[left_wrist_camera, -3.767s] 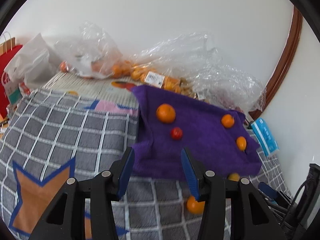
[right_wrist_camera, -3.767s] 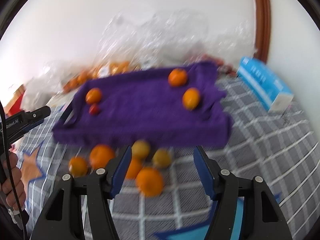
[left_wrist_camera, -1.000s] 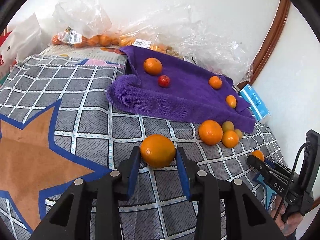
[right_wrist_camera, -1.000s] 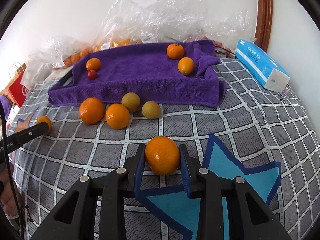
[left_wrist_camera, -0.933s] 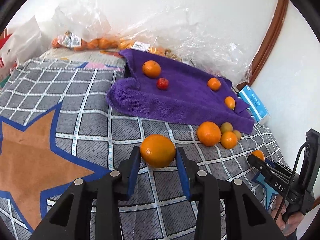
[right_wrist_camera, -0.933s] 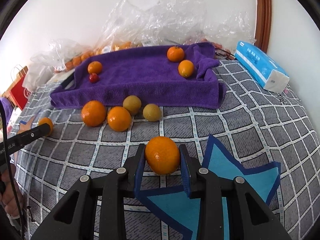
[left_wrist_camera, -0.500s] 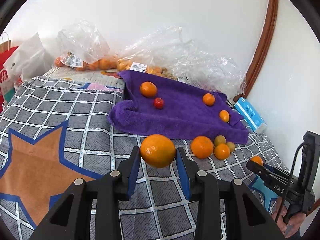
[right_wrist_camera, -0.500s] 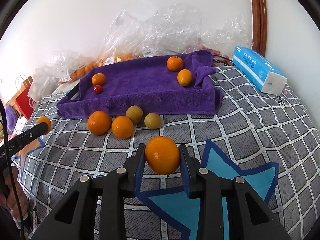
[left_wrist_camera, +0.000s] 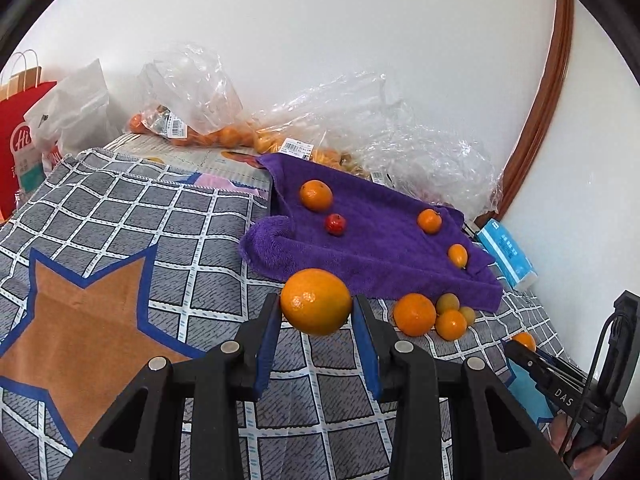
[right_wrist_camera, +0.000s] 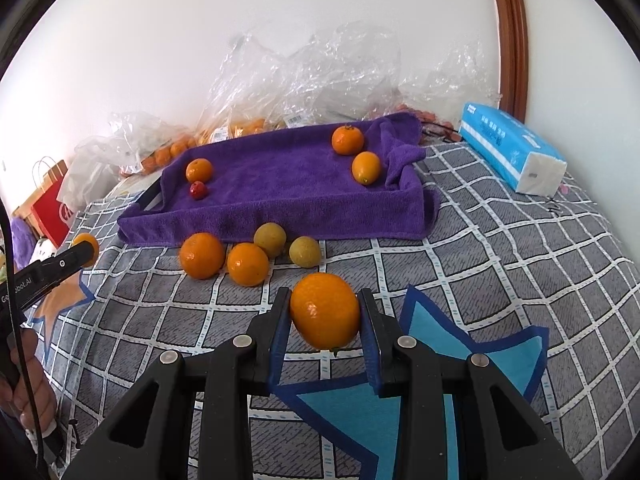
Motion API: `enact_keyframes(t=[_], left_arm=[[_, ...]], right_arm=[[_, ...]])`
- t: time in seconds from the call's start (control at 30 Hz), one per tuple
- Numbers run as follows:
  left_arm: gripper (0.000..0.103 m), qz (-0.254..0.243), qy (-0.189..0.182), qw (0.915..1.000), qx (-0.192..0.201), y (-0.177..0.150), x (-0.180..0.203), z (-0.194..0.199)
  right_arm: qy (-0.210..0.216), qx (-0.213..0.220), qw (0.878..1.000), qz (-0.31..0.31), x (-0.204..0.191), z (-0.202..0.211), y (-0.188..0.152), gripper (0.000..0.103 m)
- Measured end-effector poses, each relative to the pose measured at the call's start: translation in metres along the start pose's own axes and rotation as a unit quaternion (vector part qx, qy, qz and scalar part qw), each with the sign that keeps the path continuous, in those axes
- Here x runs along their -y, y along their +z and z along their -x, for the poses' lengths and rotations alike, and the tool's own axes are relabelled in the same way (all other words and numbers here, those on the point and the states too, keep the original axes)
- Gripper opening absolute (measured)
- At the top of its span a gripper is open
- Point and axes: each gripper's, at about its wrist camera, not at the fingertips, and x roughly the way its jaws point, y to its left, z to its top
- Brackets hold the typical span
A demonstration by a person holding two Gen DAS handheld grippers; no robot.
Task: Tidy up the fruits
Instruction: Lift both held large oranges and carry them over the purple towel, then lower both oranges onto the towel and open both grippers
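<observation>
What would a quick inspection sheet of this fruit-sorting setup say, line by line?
Surface: grey checked blanket with star patches.
Job's things: purple towel holding three oranges and a small red fruit; in front of it on the blanket, two oranges and two yellow-green fruits.
Clutter: clear plastic bags, some with oranges; blue tissue pack; red paper bag.
Grippers: left tongs shut on an orange; right tongs shut on another orange; both fruits appear lifted off the blanket.
Cables: black cord by the right tongs' handle.
Surroundings: white wall, brown wooden trim.
</observation>
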Motion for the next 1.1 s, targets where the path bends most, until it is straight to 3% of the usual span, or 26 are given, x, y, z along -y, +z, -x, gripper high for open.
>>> enact_keyframes(t=[0.33,0.6,0.77,1.1], left_arm=[[0.034,0.019,0.003,0.9997,0.011,0.010,-0.002,0.017],[0.034,-0.029,0.025,0.9988,0.030,0.049,0.019,0.036],[0.034,-0.047,0.044,0.9968,0.046,0.071,0.024,0.025],[0.034,-0.045,0.040,0.9972,0.044,0.110,0.039,-0.037]], right_arm=[[0.001,0.020,1.000,-0.015,0.000,0.026,0.014,0.033],[-0.007,0.049,0.999,-0.023,-0.003,0.028,0.049,0.033],[-0.002,0.066,0.997,-0.032,-0.005,0.019,0.074,0.033],[-0.003,0.077,0.997,-0.031,-0.012,-0.020,0.119,0.033]])
